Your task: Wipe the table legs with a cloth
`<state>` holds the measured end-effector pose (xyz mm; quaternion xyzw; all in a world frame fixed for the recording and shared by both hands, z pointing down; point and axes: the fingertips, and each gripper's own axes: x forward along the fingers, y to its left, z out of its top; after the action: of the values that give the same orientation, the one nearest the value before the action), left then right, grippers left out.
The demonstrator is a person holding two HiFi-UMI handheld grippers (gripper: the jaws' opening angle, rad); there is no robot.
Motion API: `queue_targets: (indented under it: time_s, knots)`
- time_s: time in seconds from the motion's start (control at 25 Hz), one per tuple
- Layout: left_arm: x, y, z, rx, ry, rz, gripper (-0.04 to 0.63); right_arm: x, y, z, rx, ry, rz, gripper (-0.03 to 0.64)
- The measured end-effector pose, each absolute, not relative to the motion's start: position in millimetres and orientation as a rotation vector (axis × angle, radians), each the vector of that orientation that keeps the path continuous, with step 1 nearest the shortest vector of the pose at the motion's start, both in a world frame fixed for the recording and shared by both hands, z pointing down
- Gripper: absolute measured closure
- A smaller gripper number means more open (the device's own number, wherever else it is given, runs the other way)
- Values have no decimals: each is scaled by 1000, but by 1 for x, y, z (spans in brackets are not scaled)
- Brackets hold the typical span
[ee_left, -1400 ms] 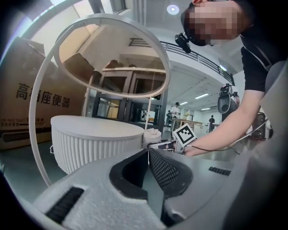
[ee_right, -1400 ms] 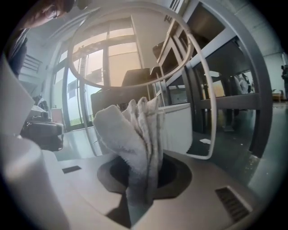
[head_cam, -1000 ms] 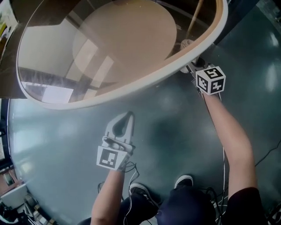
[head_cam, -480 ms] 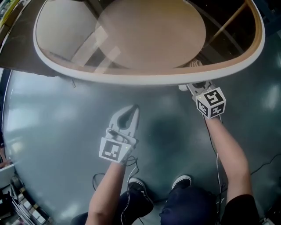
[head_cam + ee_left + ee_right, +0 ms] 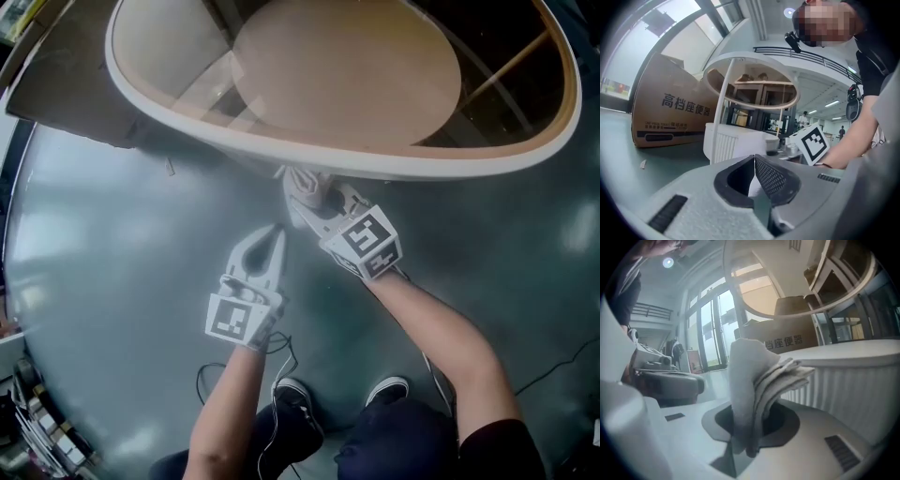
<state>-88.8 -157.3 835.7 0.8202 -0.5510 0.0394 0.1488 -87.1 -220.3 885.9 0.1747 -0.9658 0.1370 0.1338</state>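
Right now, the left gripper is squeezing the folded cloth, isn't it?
No, the right gripper is the one squeezing the folded cloth, as the right gripper view shows. The left gripper is shut on nothing.

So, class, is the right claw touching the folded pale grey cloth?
Touching. In the right gripper view the right claw is shut on the folded pale grey cloth.

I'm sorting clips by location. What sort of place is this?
Likely a large indoor hall or workspace, not a home: a polished grey floor, a big printed cardboard box and a railed upper gallery.
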Motion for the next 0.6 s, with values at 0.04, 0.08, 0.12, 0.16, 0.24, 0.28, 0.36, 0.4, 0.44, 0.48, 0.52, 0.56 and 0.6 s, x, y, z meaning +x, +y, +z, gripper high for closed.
queue_targets:
  time_s: [0.04, 0.08, 0.12, 0.16, 0.24, 0.28, 0.36, 0.4, 0.44, 0.48, 0.52, 0.56, 0.6]
  knots:
    - [-90, -154, 836, 2361, -1582, 130, 589, -102, -227, 890, 509, -2796, 396, 535]
    - [-91, -151, 836, 2369, -1578, 149, 589, -113, -234, 893, 516, -2791, 403, 535]
    - [-91, -146, 835, 2378, -1574, 169, 589, -122, -242, 895, 527, -2789, 422, 535]
    - [-91, -141, 836, 2384, -1572, 191, 589, -127, -248, 896, 541, -2790, 447, 535]
    - [-93, -134, 839, 2380, -1569, 223, 589, -125, -257, 898, 577, -2784, 495, 535]
    - [-94, -133, 841, 2374, -1567, 229, 589, -119, -259, 899, 596, -2776, 511, 535]
    - [-94, -134, 845, 2372, -1553, 228, 589, -99, -259, 900, 648, -2758, 534, 535]
    - [-91, -136, 848, 2376, -1540, 226, 589, -84, -259, 900, 684, -2750, 546, 535]
    - [-86, -138, 851, 2382, -1524, 224, 589, -68, -261, 899, 722, -2745, 555, 535]
    - [-81, -142, 854, 2389, -1511, 222, 589, -50, -264, 899, 761, -2741, 556, 535]
    - [-75, -148, 856, 2396, -1499, 222, 589, -31, -269, 899, 796, -2738, 549, 535]
    - [-68, -155, 857, 2405, -1488, 222, 589, -13, -276, 898, 825, -2735, 533, 535]
    - [-61, -163, 857, 2415, -1474, 220, 588, 5, -282, 898, 845, -2732, 508, 535]
